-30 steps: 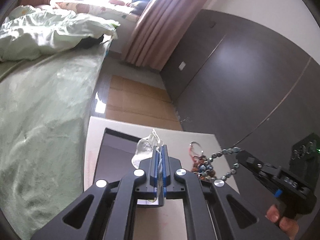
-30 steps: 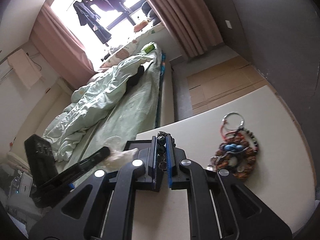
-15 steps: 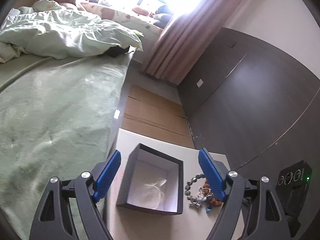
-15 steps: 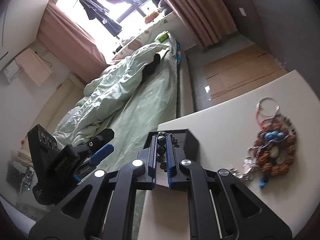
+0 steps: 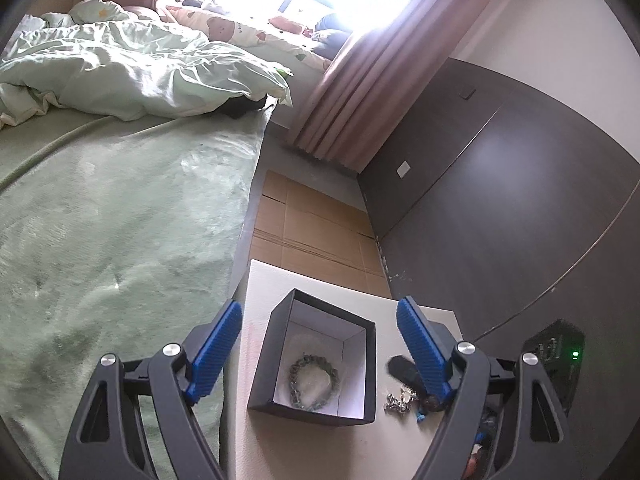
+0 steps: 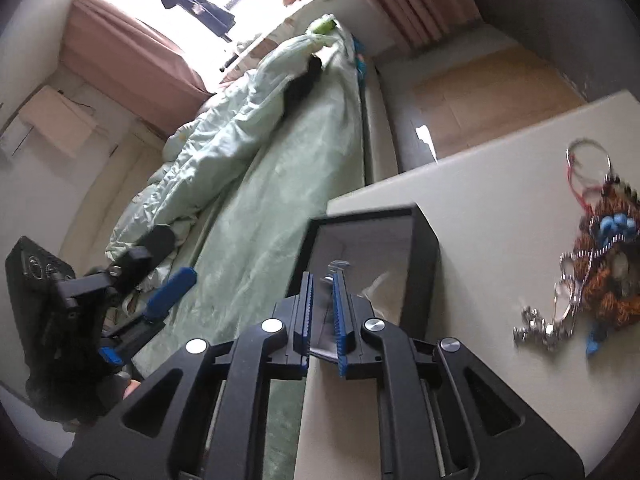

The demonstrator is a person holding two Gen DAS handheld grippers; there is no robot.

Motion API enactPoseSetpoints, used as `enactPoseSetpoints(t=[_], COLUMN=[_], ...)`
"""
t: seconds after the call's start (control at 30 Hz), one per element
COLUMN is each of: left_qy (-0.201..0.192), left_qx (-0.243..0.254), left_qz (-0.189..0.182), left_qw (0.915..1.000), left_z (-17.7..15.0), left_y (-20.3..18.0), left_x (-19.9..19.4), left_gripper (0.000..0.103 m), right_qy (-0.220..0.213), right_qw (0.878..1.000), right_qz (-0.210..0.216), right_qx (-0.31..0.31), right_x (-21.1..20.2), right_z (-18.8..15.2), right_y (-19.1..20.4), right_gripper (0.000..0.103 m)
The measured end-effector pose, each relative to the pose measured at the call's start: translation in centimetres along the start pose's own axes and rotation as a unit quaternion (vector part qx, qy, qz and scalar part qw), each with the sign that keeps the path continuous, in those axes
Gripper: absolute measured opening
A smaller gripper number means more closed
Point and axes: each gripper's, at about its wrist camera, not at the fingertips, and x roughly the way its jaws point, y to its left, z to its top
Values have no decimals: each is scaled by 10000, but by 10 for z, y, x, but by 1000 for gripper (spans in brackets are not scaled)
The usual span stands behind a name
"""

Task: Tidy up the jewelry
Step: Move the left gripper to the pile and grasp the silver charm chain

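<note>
While the left gripper is held with its blue pads wide apart low in the frame, a beaded bracelet is seen inside the black box on the white table, as the right gripper, nothing clearly between them, is parting its jaws.
</note>
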Motion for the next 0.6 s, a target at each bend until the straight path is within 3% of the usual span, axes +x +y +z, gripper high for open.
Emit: enactPoseSetpoints(t=[0.03,0.13,0.17,0.33,0.6], left_qy=[1,21,39,133,314], left_qx=[4,65,113,230,567], left_qz=[-3,-9,-2,1,-92], left_qw=[10000,10000,9999,9996,9979], left_z=[0,-1,-3,-9,-24], left_y=[0,-2,-3,-13,-39], left_x=[0,-1,-2,1,13], left_gripper=[77,77,77,77,77], right_qy=[-53,-318,-414,-604,-773], right_qw=[10000,9994,9990,9979,9941], right_qz=[-62,-158,-166,-227,-731], right_qx=[-31,-32,-31,9,190], right_x=[-4,-22,-28,-56,-100], right_z=[0,1,2,5,12], right_y=[-1,-6,-8,-21,-58], right_gripper=[19,60,65,66,66])
